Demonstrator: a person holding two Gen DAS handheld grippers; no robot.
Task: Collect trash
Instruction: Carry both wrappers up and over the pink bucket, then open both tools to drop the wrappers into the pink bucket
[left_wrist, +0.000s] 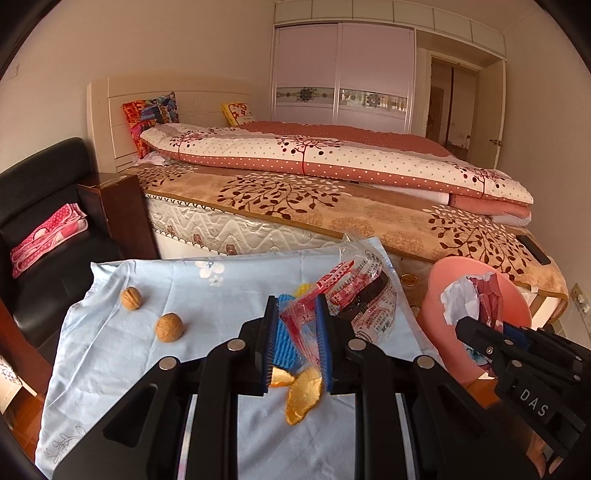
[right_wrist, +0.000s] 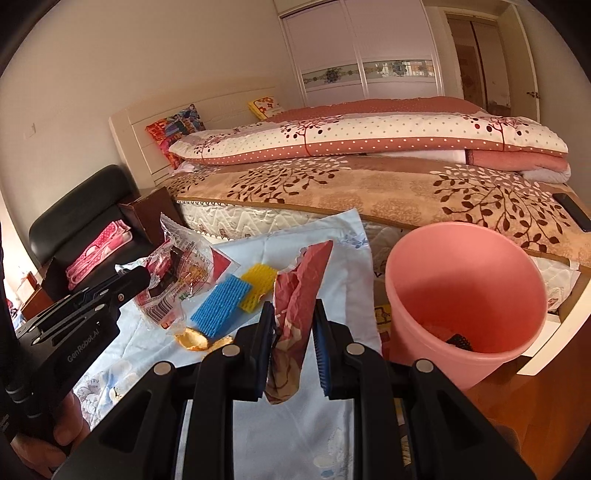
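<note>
My left gripper is shut on a clear plastic wrapper with red print, held above the light blue cloth. The right wrist view shows the same gripper and wrapper at the left. My right gripper is shut on a crumpled red paper wrapper, just left of the pink bin. In the left wrist view, that gripper holds the red and white paper in front of the bin. Orange peel lies on the cloth.
Two walnuts sit on the cloth's left side. A blue sponge and a yellow sponge lie near the orange peel. Something dark lies in the bin. A bed stands behind, a black chair at the left.
</note>
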